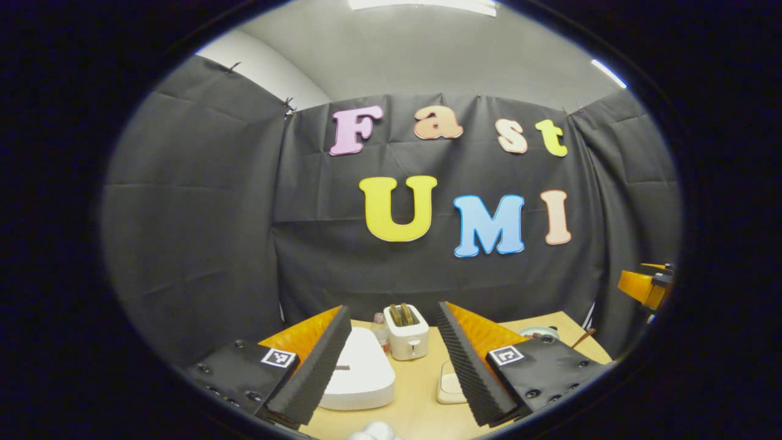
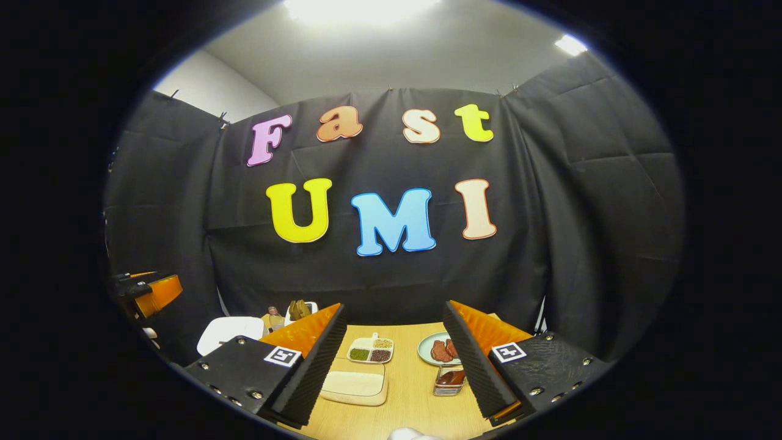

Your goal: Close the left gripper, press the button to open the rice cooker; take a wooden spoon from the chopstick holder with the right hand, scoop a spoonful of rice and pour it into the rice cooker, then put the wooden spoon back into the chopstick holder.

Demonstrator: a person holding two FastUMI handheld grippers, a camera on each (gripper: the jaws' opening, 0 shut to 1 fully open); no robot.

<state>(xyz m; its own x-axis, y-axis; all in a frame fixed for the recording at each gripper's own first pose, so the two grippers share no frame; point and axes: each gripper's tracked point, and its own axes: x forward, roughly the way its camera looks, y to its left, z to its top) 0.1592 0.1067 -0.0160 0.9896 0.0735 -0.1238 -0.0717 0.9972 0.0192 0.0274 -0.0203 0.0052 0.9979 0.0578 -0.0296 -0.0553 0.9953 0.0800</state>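
Note:
The white rice cooker (image 1: 360, 373) sits on the wooden table with its lid down, just behind my left finger in the left gripper view. My left gripper (image 1: 393, 308) is open above the table with nothing between its fingers. In the right gripper view the cooker (image 2: 229, 333) lies far left. My right gripper (image 2: 394, 307) is also open and holds nothing. Below it is a cream rectangular box (image 2: 357, 384) with pale contents. A thin brown stick (image 1: 583, 337) pokes up at the table's right side. The other gripper (image 1: 644, 287) hangs at the right edge.
A white toaster (image 1: 408, 333) and a small bottle (image 1: 380, 327) stand behind the cooker. A divided dish of grains (image 2: 371, 350), a plate of meat (image 2: 440, 349) and a stack of small trays (image 2: 451, 380) lie on the table (image 2: 409, 403). Black cloth walls close in on all sides.

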